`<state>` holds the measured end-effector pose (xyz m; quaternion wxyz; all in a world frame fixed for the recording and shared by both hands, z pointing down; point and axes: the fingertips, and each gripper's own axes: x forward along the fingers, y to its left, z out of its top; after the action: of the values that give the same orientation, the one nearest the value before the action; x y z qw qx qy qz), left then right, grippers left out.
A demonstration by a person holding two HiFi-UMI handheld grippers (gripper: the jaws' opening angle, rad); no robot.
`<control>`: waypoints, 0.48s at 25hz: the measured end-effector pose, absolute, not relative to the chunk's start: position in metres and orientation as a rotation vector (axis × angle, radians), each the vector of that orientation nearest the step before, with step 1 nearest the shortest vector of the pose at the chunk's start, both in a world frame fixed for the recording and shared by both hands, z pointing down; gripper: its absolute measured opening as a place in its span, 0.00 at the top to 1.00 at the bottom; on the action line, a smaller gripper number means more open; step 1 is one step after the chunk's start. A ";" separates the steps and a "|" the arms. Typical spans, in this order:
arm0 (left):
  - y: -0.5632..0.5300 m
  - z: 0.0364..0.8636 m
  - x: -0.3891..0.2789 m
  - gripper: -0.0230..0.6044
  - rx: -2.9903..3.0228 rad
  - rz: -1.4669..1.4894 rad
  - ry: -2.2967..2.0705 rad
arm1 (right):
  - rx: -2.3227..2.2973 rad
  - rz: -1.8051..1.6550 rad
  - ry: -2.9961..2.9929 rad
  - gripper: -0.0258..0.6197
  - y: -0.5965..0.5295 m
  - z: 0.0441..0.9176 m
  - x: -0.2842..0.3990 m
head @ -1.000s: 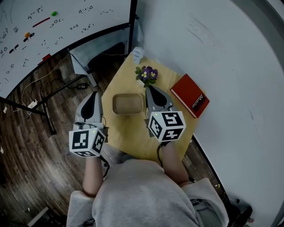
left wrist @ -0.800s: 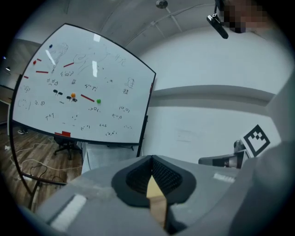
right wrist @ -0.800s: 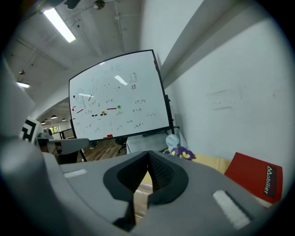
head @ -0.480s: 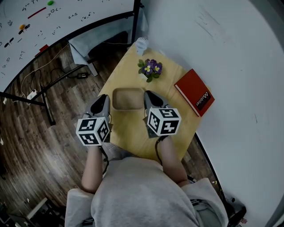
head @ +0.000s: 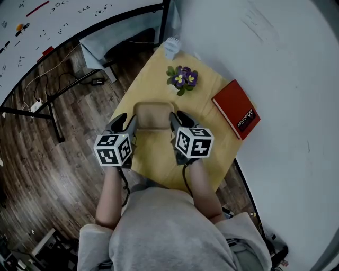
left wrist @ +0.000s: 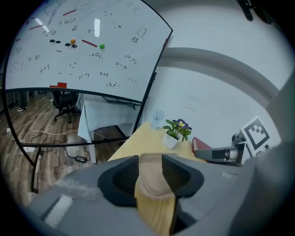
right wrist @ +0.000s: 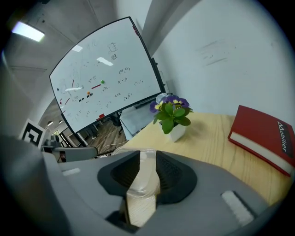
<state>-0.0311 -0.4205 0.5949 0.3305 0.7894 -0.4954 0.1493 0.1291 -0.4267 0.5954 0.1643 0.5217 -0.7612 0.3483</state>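
A person stands over a small wooden table [head: 154,161], a hand-held gripper on each side of a tan takeaway container with a clear lid [head: 152,115] at its middle. The left gripper [head: 127,122] is spread, its jaws astride the container's left rim. The right gripper [head: 177,118] has the right rim deep between its pads and appears to pinch it. The step in hand looks like taking a two-sided hold. Any lift would call for the left jaws to close first and for both sides to rise level. Beyond the container stand a potted purple-flowered plant [head: 183,79] and a small pale item [head: 170,46] at the far corner. A red book [head: 237,109] lies to the right. None blocks either gripper. A whiteboard [head: 47,13] stands on the floor behind.
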 end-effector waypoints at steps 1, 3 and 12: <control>-0.420 0.599 -0.030 0.71 2.052 0.394 -1.287 | 1.485 1.006 -2.161 0.78 -0.427 0.599 0.130; -0.419 0.607 -0.028 0.68 2.033 0.400 -1.272 | 1.475 1.033 -2.147 0.76 -0.427 0.606 0.130; -0.418 0.628 -0.022 0.61 1.991 0.434 -1.246 | 1.442 1.073 -2.099 0.69 -0.425 0.629 0.127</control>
<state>-0.0219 -0.4184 0.6276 0.3677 0.7752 -0.4851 0.1689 0.1271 -0.4252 0.6288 0.1878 0.5126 -0.7460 0.3814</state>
